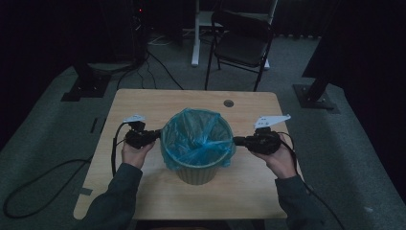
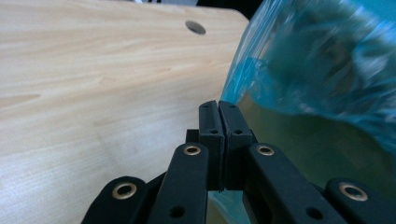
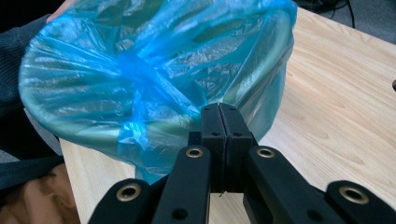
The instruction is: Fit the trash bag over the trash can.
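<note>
I'm on both grippers, and the bin (image 1: 197, 158) sits dead centre of the high view, standing upright on the counter (image 1: 143, 103), its blue bag (image 1: 196, 136) draped over the rim and sagging inside.

Left gripper (image 1: 154, 135) is at the bin's left side, centre-left of the frame; right gripper (image 1: 238, 141) mirrors it at centre-right. Both point inward at rim height, each tip right at the bag's folded-over edge.

In the left gripper view the jaws are pressed flat together, no gap between them, and the bag (image 2: 317, 60) fills the upper right, its hem coming down to meet the tips. I can't tell for sure whether a pinch of film is caught between them; it looks that way, but the edge is blurred.

In the right gripper view it's the same story: jaws closed tight, the bag (image 3: 154, 74) spread across the upper left and centre, its skirt ending right at the tips. Film seems to run into the seam, though I won't swear to it.

The relation that counts: the bin lies between the two grippers, its axis vertical, and the two hands are about equally near, on opposite sides of the rim. My judgement is that the next move works the bag's edge from both sides at once, so the pull should stay even or the light bin may tip.
</note>
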A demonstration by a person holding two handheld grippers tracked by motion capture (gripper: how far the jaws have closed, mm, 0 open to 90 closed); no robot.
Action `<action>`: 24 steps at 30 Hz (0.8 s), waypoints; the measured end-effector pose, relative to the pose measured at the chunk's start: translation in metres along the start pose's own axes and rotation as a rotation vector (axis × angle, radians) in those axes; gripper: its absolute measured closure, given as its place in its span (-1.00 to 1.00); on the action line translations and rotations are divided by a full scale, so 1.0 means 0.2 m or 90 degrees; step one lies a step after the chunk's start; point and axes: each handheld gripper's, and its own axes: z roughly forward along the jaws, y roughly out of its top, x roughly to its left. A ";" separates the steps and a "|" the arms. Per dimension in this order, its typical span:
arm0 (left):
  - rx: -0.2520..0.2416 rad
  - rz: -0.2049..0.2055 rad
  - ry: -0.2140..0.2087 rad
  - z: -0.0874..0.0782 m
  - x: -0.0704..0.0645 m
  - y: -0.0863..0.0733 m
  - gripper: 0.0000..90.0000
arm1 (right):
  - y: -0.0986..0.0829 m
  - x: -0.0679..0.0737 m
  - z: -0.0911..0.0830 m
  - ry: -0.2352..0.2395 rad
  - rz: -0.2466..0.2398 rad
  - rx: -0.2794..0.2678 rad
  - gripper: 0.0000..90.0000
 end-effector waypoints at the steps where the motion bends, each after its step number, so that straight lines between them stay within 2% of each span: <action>1: 0.000 0.000 0.000 0.00 0.00 0.00 0.98 | 0.00 0.00 0.00 0.000 0.000 0.000 1.00; 2: 0.000 0.000 0.000 0.00 0.00 0.00 0.98 | 0.00 0.00 0.00 -0.002 0.001 0.003 1.00; 3: 0.019 -0.002 0.001 0.03 0.01 -0.02 0.98 | -0.01 0.00 0.01 -0.003 0.002 0.005 1.00; 7: 0.029 -0.008 0.000 0.04 0.02 -0.03 0.97 | -0.02 0.00 0.01 -0.001 0.003 0.007 1.00; 8: 0.029 -0.008 0.000 0.04 0.02 -0.03 0.97 | -0.02 0.00 0.01 -0.001 0.003 0.007 1.00; 10: 0.032 -0.025 0.000 0.04 0.04 -0.05 0.97 | -0.02 0.00 0.01 0.000 0.002 0.009 1.00; 15: 0.034 -0.030 0.002 0.04 0.05 -0.06 0.95 | -0.03 -0.01 0.01 0.000 0.004 0.011 1.00; 17: 0.023 -0.025 -0.003 0.03 0.05 -0.06 0.90 | -0.03 -0.01 0.01 0.001 0.004 0.011 1.00; 19: 0.002 -0.009 -0.019 0.01 0.05 -0.06 0.77 | -0.03 -0.01 0.01 0.000 0.003 0.010 1.00; 22: -0.028 0.011 -0.019 -0.02 0.03 -0.05 0.66 | -0.02 0.00 0.00 0.002 -0.006 0.003 0.94; 24: -0.034 0.016 -0.018 -0.03 0.03 -0.04 0.58 | -0.02 0.00 0.00 0.001 -0.007 -0.006 0.86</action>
